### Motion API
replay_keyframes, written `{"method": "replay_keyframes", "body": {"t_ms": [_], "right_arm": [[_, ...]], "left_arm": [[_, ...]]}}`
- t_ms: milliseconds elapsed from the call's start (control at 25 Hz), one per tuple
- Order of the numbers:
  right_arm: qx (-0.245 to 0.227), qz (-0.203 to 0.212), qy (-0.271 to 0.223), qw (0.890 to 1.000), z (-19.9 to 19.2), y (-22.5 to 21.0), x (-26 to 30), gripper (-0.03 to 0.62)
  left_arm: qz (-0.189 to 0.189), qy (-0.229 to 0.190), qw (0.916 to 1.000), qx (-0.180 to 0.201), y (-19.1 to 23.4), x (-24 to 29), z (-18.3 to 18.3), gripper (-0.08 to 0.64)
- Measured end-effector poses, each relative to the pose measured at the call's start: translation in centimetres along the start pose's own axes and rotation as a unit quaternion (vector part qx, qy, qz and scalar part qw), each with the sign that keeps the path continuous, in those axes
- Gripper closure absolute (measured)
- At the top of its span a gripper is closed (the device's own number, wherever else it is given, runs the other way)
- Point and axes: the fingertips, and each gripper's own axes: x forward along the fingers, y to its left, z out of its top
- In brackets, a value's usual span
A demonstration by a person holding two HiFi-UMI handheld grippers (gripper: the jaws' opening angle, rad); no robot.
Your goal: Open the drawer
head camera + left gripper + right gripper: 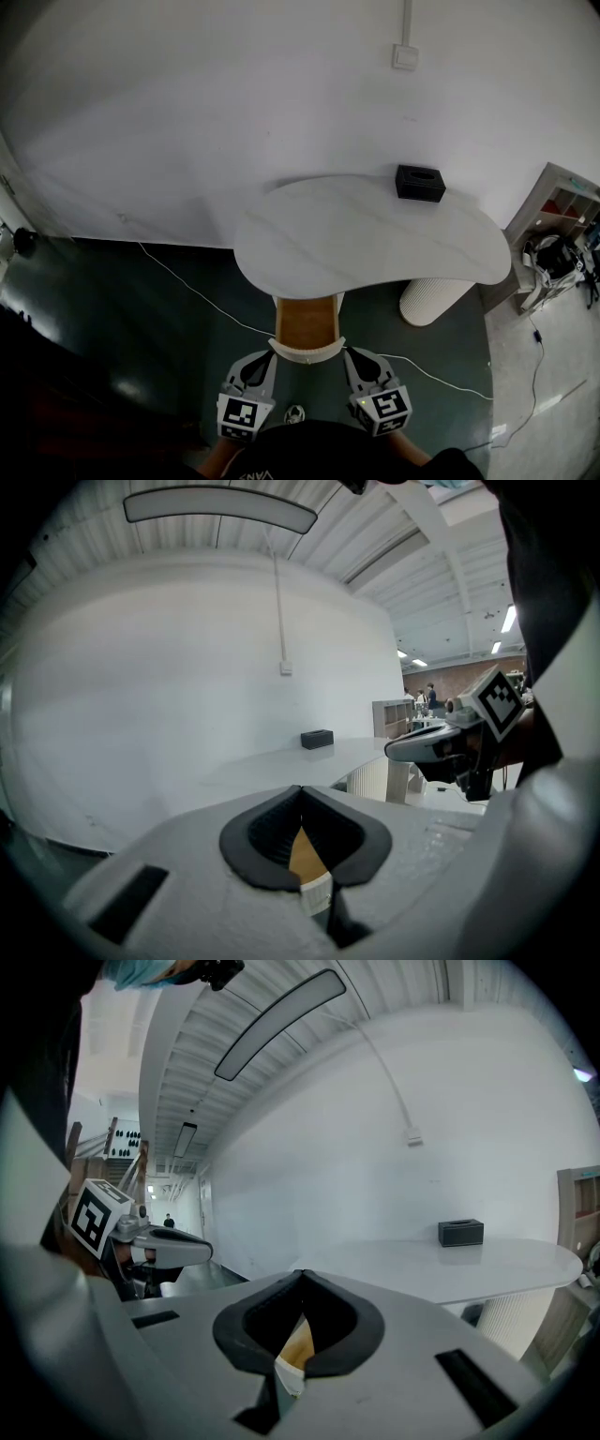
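Under the white table top (375, 234) the drawer (307, 323) stands pulled out toward me, and its wooden bottom shows. The left gripper (272, 354) is shut on the left end of the drawer's white front (307, 352). The right gripper (347, 354) is shut on the right end. In the left gripper view the jaws (302, 799) meet at the tip, with the white front (314, 890) and wood (305, 853) pinched between them. The right gripper view shows its jaws (302, 1279) likewise shut on the white front (289, 1372).
A black box (419, 183) sits at the table's far edge by the wall. A white ribbed pedestal (433, 298) stands under the table at the right. A white cable (187, 286) runs across the dark floor. A shelf unit (562, 211) stands at the far right.
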Motion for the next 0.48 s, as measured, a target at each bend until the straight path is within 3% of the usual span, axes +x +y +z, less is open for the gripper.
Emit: {"method": "replay_keyframes", "body": {"t_ms": [480], "right_arm": [[0.010, -0.009, 0.011, 1.000, -0.79, 0.62, 0.18, 0.588]], "left_arm": [[-0.021, 0.011, 0.9997, -0.008, 0.43, 0.12, -0.68, 0.541]]}}
